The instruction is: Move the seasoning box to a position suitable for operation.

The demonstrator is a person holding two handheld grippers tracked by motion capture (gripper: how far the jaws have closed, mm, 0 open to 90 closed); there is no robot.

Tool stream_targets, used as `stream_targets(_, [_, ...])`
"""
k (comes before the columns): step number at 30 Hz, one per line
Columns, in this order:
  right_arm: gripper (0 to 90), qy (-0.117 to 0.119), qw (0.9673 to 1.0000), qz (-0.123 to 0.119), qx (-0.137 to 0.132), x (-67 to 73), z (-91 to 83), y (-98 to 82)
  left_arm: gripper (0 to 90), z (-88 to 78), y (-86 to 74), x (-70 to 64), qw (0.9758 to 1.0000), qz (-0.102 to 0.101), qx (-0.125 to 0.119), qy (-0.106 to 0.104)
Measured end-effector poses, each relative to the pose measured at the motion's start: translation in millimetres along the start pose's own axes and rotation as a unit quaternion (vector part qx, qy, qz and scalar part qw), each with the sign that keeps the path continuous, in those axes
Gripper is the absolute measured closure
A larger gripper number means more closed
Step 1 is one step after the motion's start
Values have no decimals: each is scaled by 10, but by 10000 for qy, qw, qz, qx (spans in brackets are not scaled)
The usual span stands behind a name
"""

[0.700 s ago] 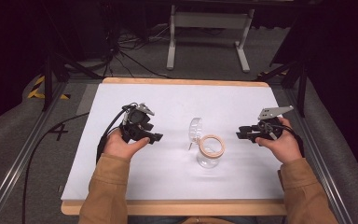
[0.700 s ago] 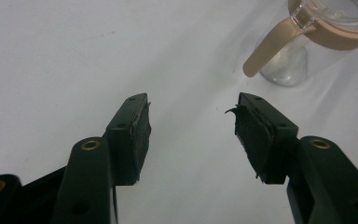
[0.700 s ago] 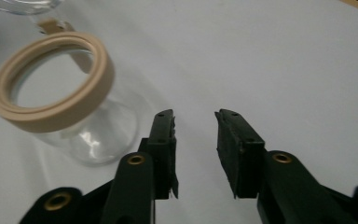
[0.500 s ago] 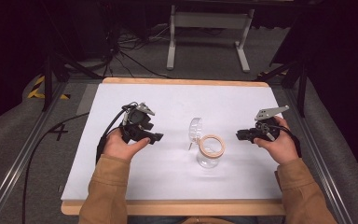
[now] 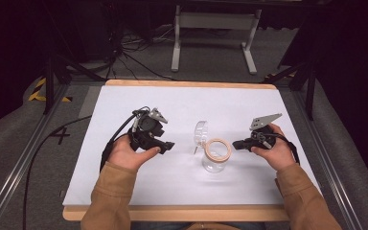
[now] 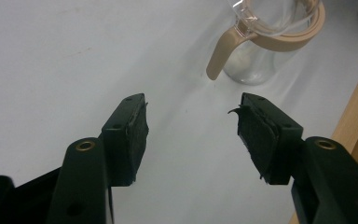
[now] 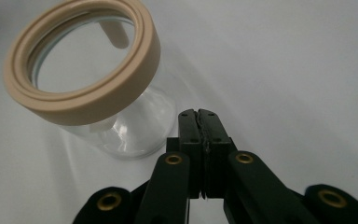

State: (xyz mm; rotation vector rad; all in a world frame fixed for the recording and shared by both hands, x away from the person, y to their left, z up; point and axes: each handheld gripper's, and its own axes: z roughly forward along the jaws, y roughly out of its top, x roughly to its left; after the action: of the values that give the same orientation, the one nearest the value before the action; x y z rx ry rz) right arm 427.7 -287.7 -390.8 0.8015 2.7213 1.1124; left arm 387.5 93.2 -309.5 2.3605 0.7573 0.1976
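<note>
A clear glass jar [image 5: 216, 158] with a beige ring on its rim stands upright mid-table, and its clear lid [image 5: 201, 133] is flipped open to the left. My left gripper [image 5: 166, 146] rests left of the jar, pointing at it. Its jaws are open with nothing between them [image 6: 191, 126], and the jar [image 6: 256, 60] lies ahead of them with a beige tab hanging from its ring. Just right of the jar, my right gripper [image 5: 235, 144] has its jaws pressed together and empty [image 7: 199, 115], a little short of the jar's glass wall [image 7: 130, 126].
The jar stands on a white sheet over a wooden board [image 5: 182, 98]. The board's wooden front edge [image 5: 172, 213] runs close to the person's sleeves. Metal rails flank the table, and a cable [image 5: 43, 148] trails off to the left.
My right gripper has edged left and slightly down toward the jar. The left gripper and the jar have stayed put.
</note>
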Motion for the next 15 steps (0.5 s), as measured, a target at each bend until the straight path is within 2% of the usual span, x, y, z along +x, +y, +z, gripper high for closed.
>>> stream_targets(2, [897, 27, 9999, -71, 110, 1, 71, -6, 424, -6, 10, -2, 9999, 47, 104, -43])
stream_targets(5, [897, 145, 9997, -148, 107, 27, 136, 8, 421, 20, 5, -14, 10000, 5, 53, -16])
stream_targets(8, [897, 251, 9991, -274, 181, 70, 188, 22, 421, 27, 9, -18, 9999, 33, 151, -31])
stream_targets(15, [898, 201, 9988, -334, 293, 89, 212, 36, 421, 45, 9, -29, 9999, 46, 147, -30])
